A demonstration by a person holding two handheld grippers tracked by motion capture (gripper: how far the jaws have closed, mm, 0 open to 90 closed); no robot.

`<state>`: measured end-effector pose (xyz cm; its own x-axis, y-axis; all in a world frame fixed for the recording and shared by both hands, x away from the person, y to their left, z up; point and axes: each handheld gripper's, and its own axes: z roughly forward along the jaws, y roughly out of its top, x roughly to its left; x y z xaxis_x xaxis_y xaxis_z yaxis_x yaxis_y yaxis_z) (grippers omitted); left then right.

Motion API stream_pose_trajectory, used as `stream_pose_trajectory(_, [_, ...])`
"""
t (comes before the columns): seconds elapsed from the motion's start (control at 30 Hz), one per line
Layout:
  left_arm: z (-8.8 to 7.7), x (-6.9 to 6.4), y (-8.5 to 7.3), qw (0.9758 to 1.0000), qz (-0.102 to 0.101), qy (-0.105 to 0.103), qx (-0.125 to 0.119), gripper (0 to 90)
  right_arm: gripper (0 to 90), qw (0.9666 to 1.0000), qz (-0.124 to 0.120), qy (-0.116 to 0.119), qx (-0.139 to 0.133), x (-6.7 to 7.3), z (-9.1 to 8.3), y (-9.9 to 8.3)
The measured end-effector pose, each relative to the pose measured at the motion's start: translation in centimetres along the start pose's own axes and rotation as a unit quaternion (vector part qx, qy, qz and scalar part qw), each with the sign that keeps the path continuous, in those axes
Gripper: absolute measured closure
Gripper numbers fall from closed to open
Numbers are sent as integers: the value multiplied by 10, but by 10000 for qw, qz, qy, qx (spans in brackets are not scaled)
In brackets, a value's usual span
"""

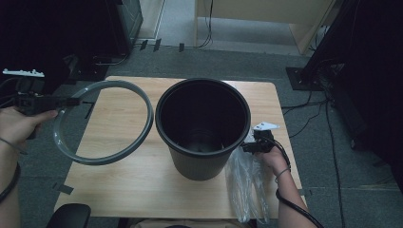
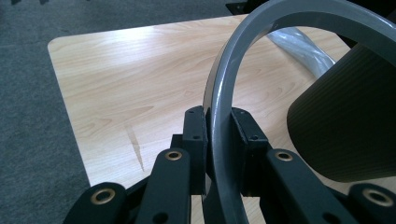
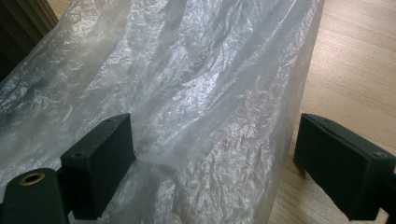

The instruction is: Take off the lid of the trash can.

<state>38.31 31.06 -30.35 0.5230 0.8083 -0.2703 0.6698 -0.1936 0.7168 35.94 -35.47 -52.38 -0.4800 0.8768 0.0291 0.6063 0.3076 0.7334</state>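
Note:
A grey plastic ring (image 1: pixel 148 118) hangs tilted over the left half of the wooden table (image 1: pixel 123 190). My left gripper (image 1: pixel 71 101) is shut on the ring's left edge. In the left gripper view both pads clamp the ring's band (image 2: pixel 233 60), with my left gripper (image 2: pixel 218 126) around it. A black round bin (image 1: pixel 199 166) stands upright mid-table, and its ribbed wall (image 2: pixel 345 126) shows to the right of the ring. A clear plastic bag (image 1: pixel 244 185) lies at the bin's right. My right gripper (image 1: pixel 247 147) is beside the bin, over the bag. Its jaws (image 3: pixel 215 149) stand wide open around the crinkled bag (image 3: pixel 187 93).
The table is small, with grey carpet on every side. Dark racks and stands are at the far left and right, with cables across the floor at the right. A light wooden desk stands at the back. A black round object (image 1: pixel 69 216) sits at the table's near left corner.

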Motion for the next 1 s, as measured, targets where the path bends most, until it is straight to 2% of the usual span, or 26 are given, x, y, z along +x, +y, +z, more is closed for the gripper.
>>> stream_pose_trajectory(0.63, [34, 1, -20, 9997, 126, 59, 201, 773, 116, 10000, 4, -4, 1, 0, 0, 0])
stream_pose_trajectory(0.83, [46, 5, -32, 9996, 71, 49, 276, 774, 116, 10000, 7, -3, -10, 0, 0, 0])
stream_pose_trajectory(1.0, [53, 7, -40, 9997, 53, 53, 227, 774, 116, 10000, 9, -4, -8, 0, 0, 0])
